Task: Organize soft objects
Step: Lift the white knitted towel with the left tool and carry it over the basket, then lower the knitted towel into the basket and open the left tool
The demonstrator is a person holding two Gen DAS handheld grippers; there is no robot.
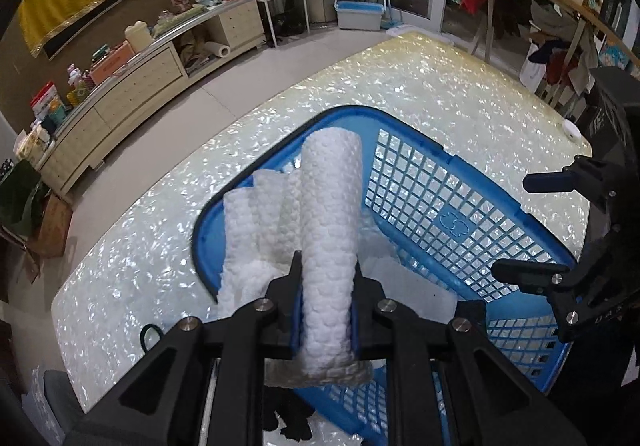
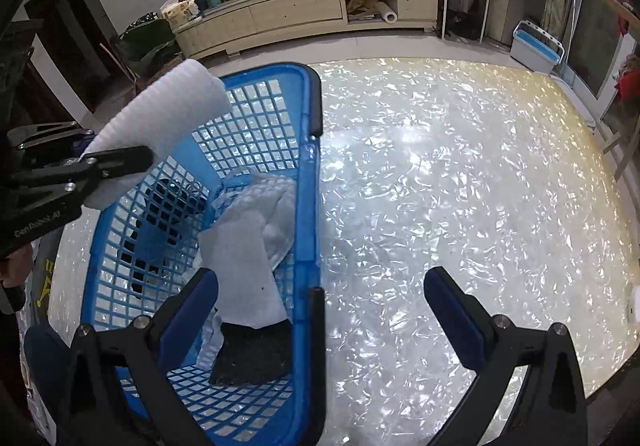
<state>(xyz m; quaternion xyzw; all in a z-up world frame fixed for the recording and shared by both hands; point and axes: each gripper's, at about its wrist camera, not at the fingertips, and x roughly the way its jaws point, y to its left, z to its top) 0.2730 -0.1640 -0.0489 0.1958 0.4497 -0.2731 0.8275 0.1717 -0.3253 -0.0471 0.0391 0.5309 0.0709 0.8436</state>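
Over one blue basket, one white towel, left fingers clamped.

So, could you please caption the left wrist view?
Left gripper holds a rolled white cloth over the blue basket.

White textured roll above blue basket

Shimmering pearl-patterned table bearing a blue lattice basket, with a small white disc near its corner.
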